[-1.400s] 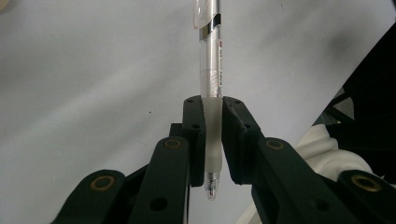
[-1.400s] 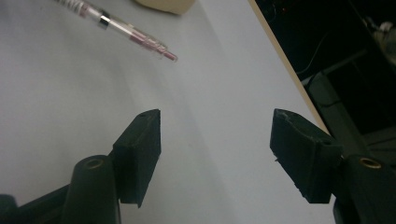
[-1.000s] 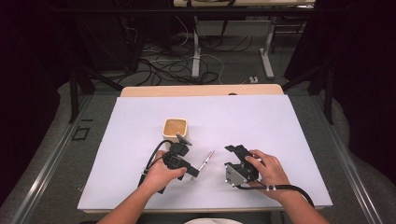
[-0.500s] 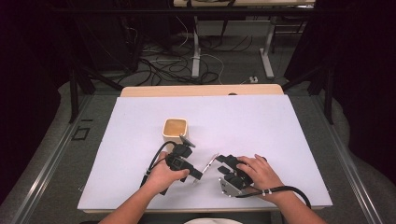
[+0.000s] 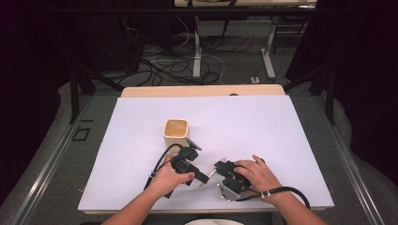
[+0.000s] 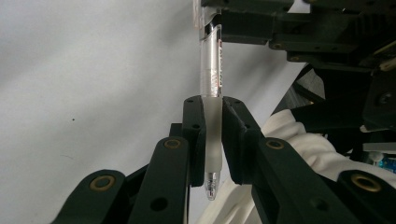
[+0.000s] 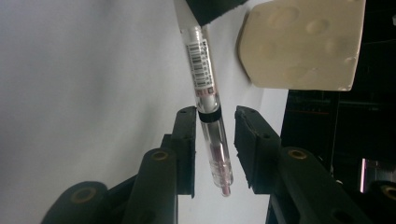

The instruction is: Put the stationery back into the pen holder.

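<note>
From above, a big white sheet (image 5: 263, 131) covers the table. A small tan cup (image 5: 176, 132) stands on it, near the middle. The two hands are low on the sheet, close to the front edge. The left hand holds the left gripper (image 5: 202, 180) and the right hand holds the right gripper (image 5: 217, 169). The two grippers point at each other and almost meet. A thin clear pen (image 5: 210, 176) runs between them, but it is tiny here and hard to see. The cup is just behind the left gripper.

In the left gripper view, the two black jaws are squeezed tight on the pen (image 6: 212, 140). They grip its cloudy soft part near the writing tip. The tip pokes down past the jaws. The other end of the pen goes up to the right gripper (image 6: 280, 28).

In the right gripper view, the jaws have just been closing, with the pen (image 7: 209, 107) between them. The pen leans against the left jaw. A gap shows between the pen and the right jaw, so this grip is not tight yet. The cup (image 7: 301, 44) sits farther off.
</note>
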`<act>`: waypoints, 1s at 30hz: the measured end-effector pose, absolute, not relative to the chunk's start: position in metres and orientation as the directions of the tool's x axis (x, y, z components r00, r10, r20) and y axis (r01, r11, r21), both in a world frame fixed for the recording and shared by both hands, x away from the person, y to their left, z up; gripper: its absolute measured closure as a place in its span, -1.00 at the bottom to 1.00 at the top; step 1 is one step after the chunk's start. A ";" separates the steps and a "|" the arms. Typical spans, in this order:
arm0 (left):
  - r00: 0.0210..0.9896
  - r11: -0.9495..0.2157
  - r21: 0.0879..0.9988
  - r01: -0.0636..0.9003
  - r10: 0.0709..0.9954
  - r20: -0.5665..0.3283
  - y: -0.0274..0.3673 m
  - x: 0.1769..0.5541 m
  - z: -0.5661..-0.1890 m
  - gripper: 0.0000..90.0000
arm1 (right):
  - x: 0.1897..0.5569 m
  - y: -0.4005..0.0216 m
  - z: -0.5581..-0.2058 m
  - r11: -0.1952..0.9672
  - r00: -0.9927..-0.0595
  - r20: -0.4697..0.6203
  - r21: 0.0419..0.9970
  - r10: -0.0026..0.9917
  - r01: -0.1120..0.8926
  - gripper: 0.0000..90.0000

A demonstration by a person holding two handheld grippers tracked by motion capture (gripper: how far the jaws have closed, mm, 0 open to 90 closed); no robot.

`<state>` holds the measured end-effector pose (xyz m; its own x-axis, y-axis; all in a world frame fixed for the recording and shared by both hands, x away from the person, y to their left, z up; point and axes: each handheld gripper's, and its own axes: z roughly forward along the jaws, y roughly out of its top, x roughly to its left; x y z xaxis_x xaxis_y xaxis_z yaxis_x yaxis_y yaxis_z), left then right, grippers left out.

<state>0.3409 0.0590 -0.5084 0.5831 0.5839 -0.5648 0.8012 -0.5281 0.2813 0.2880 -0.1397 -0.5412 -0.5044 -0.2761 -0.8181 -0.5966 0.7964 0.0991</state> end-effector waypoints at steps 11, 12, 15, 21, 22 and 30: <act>0.582 -0.530 0.281 0.800 0.569 -0.581 0.057 0.341 -0.508 0.78 | 0.287 -0.136 -0.543 0.780 -0.451 -0.829 0.029 -0.330 -0.625 0.60; 0.582 -0.531 0.282 0.799 0.568 -0.582 0.056 0.340 -0.508 0.78 | 0.287 -0.136 -0.544 0.777 -0.445 -0.829 0.021 -0.338 -0.629 0.60; 0.581 -0.529 0.283 0.800 0.568 -0.582 0.055 0.340 -0.508 0.78 | 0.286 -0.136 -0.545 0.781 -0.441 -0.828 0.006 -0.346 -0.625 0.65; 0.581 -0.528 0.284 0.800 0.566 -0.585 0.055 0.341 -0.509 0.78 | 0.285 -0.136 -0.546 0.779 -0.438 -0.820 -0.015 -0.369 -0.627 0.75; 0.582 -0.529 0.284 0.800 0.565 -0.585 0.055 0.341 -0.509 0.78 | 0.285 -0.136 -0.547 0.781 -0.443 -0.816 -0.015 -0.371 -0.625 0.76; 0.579 -0.518 0.292 0.804 0.568 -0.585 0.057 0.342 -0.509 0.75 | 0.285 -0.136 -0.546 0.779 -0.437 -0.815 -0.029 -0.382 -0.626 0.76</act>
